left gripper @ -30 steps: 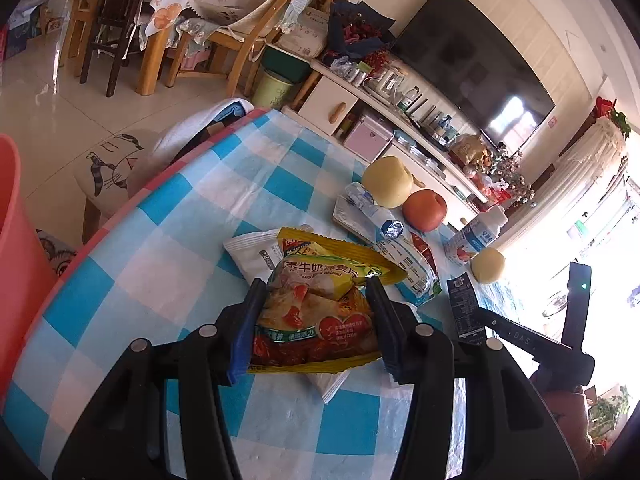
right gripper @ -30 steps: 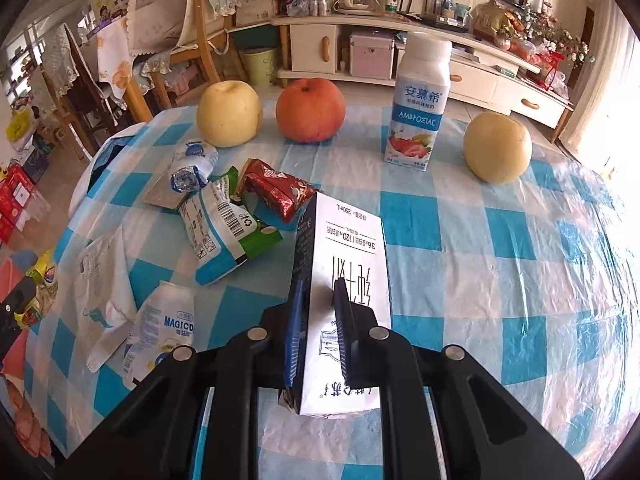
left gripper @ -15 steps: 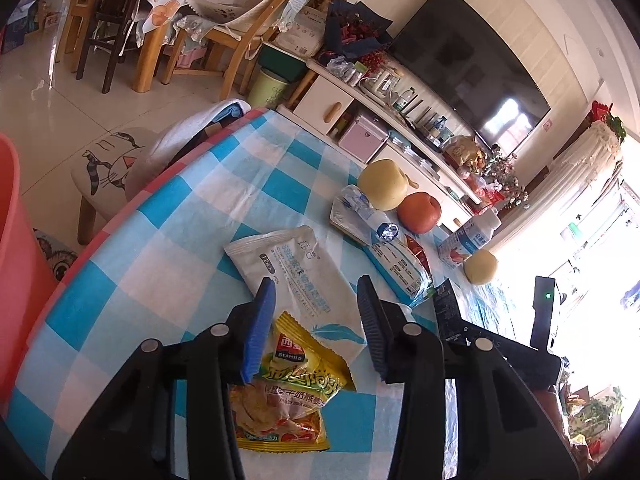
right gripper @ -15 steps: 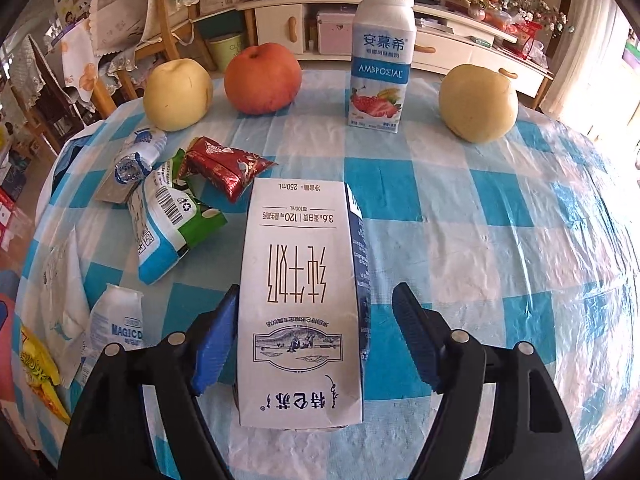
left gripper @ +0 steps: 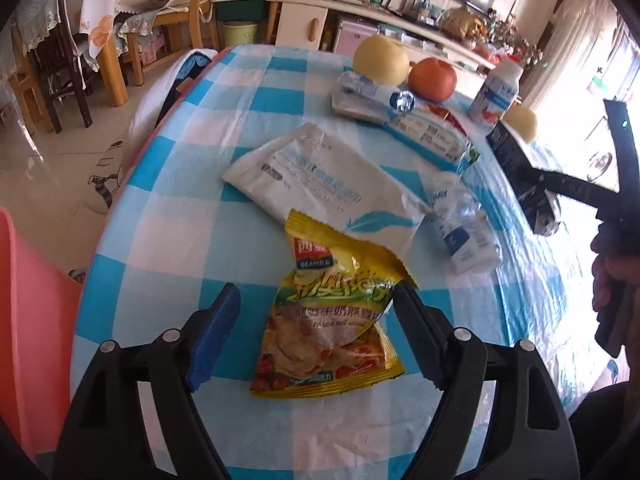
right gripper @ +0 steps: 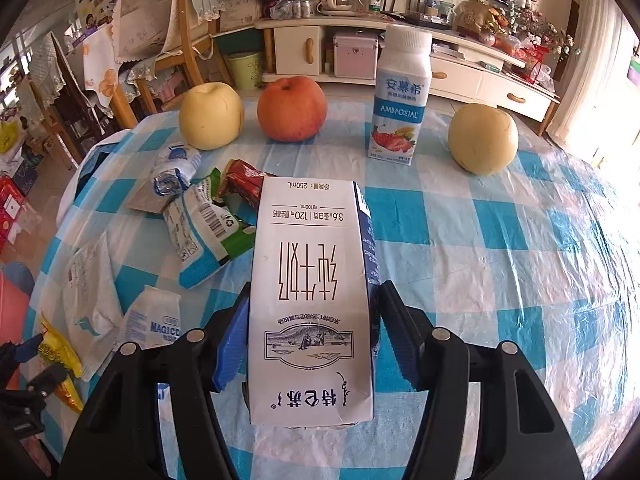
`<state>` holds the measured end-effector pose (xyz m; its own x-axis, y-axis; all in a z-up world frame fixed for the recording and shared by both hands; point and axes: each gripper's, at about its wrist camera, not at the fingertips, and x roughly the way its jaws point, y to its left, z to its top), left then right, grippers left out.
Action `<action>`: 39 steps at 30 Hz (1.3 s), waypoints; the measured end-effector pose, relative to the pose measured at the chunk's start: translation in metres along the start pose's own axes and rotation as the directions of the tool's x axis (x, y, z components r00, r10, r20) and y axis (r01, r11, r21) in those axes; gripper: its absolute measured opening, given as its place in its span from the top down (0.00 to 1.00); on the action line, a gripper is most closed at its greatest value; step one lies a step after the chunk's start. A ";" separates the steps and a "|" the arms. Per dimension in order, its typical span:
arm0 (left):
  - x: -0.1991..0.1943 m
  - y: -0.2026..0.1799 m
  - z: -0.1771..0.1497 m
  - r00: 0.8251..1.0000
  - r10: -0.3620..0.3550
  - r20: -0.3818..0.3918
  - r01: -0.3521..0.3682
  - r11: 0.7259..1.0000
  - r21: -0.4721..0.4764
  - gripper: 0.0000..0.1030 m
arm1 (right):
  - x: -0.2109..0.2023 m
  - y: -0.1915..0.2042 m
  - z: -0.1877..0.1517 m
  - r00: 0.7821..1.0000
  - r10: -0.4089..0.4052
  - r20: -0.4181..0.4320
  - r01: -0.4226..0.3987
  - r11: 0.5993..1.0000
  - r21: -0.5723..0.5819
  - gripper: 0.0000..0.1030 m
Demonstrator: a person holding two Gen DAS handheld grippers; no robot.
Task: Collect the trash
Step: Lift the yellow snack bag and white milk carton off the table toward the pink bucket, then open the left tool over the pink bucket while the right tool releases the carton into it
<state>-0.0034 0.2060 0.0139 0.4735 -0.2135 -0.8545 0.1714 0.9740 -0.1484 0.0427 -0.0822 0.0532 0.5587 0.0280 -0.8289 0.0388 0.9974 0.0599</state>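
A yellow snack packet (left gripper: 326, 320) lies flat on the blue-checked table between the jaws of my left gripper (left gripper: 316, 312), which is open around it; the right jaw touches its edge. A white wipes pack (left gripper: 324, 184) and a crumpled white-blue wrapper (left gripper: 464, 228) lie beyond it. My right gripper (right gripper: 310, 320) has its jaws closed against both sides of a white milk carton (right gripper: 310, 300) lying on the table. The carton also shows in the left wrist view (left gripper: 520, 176). A crushed bottle (right gripper: 176, 172), a blue-green wrapper (right gripper: 204, 228) and a red wrapper (right gripper: 244, 184) lie left of it.
A pink bin (left gripper: 28, 320) stands off the table's left edge. Two yellow pears (right gripper: 210, 116) (right gripper: 482, 138), a red apple (right gripper: 292, 108) and an upright yoghurt bottle (right gripper: 400, 100) stand along the far side. Chairs and a TV cabinet (right gripper: 400, 52) lie beyond.
My left gripper let go of the yellow packet, which now lies on the table between the open jaws. My right gripper opened, then closed again on the milk carton's sides.
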 end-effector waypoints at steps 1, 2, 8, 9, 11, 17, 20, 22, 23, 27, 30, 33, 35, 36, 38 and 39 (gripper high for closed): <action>0.004 -0.002 -0.002 1.000 0.011 -0.015 -0.010 1.000 0.015 0.24 | -0.002 0.002 0.000 1.000 0.005 0.004 -0.005 1.000 -0.005 0.40; 0.007 -0.005 -0.003 0.999 0.027 -0.021 -0.026 0.999 0.035 0.25 | -0.004 0.004 0.000 1.000 0.012 0.007 -0.012 1.000 -0.008 0.40; 0.007 -0.011 -0.002 0.998 0.068 0.016 -0.069 0.995 0.076 0.47 | -0.024 0.022 -0.001 0.995 0.083 0.049 -0.082 0.996 -0.026 0.40; 0.005 -0.009 -0.002 0.998 0.059 0.018 -0.060 0.996 0.062 0.48 | -0.028 0.025 -0.002 0.994 0.095 0.056 -0.094 0.995 -0.028 0.40; 0.003 -0.005 -0.001 0.999 0.044 0.021 -0.044 0.998 0.035 0.52 | -0.037 0.032 -0.003 0.990 0.122 0.071 -0.120 0.992 -0.034 0.40; -0.004 0.007 0.002 0.999 0.012 0.047 -0.009 0.998 -0.060 0.62 | -0.059 0.057 -0.010 0.971 0.217 0.095 -0.213 0.976 -0.050 0.40; -0.011 0.012 0.004 0.997 -0.011 0.075 0.018 0.996 -0.091 0.64 | -0.066 0.068 -0.013 0.961 0.261 0.094 -0.258 0.965 -0.046 0.40; -0.017 0.017 0.005 0.995 -0.027 0.097 0.038 0.992 -0.119 0.64 | -0.069 0.074 -0.016 0.949 0.302 0.087 -0.300 0.953 -0.033 0.40; -0.019 0.019 0.006 0.994 -0.035 0.108 0.049 0.990 -0.133 0.65 | -0.070 0.078 -0.017 0.943 0.324 0.081 -0.323 0.946 -0.025 0.40; -0.034 0.036 0.010 0.980 -0.080 0.180 0.119 0.969 -0.217 0.65 | -0.074 0.092 -0.021 0.909 0.412 0.061 -0.414 0.910 0.019 0.40; -0.046 0.052 0.011 0.968 -0.069 0.240 0.138 0.949 -0.284 0.65 | -0.080 0.106 -0.021 0.890 0.452 0.059 -0.454 0.891 0.020 0.40; -0.060 0.071 0.010 0.952 -0.047 0.302 0.158 0.922 -0.354 0.65 | -0.086 0.124 -0.020 0.871 0.488 0.055 -0.490 0.872 0.016 0.40; -0.071 0.085 0.008 0.938 -0.008 0.346 0.157 0.902 -0.402 0.65 | -0.088 0.140 -0.019 0.863 0.503 0.047 -0.503 0.864 -0.002 0.40; -0.076 0.093 0.006 0.931 0.010 0.364 0.158 0.889 -0.430 0.65 | -0.090 0.150 -0.020 0.858 0.511 0.042 -0.511 0.859 -0.016 0.40; -0.085 0.107 0.001 0.918 0.066 0.391 0.142 0.866 -0.479 0.65 | -0.093 0.170 -0.021 0.847 0.530 0.031 -0.529 0.848 -0.037 0.40; -0.092 0.116 -0.003 0.905 0.099 0.413 0.142 0.846 -0.514 0.65 | -0.094 0.181 -0.021 0.838 0.544 0.025 -0.543 0.839 -0.043 0.40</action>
<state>-0.0297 0.3390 0.0739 0.8024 -0.1280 -0.5829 -0.2321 0.8329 -0.5023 -0.0204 0.0970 0.1299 0.5104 0.5648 -0.6484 -0.3066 0.8240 0.4765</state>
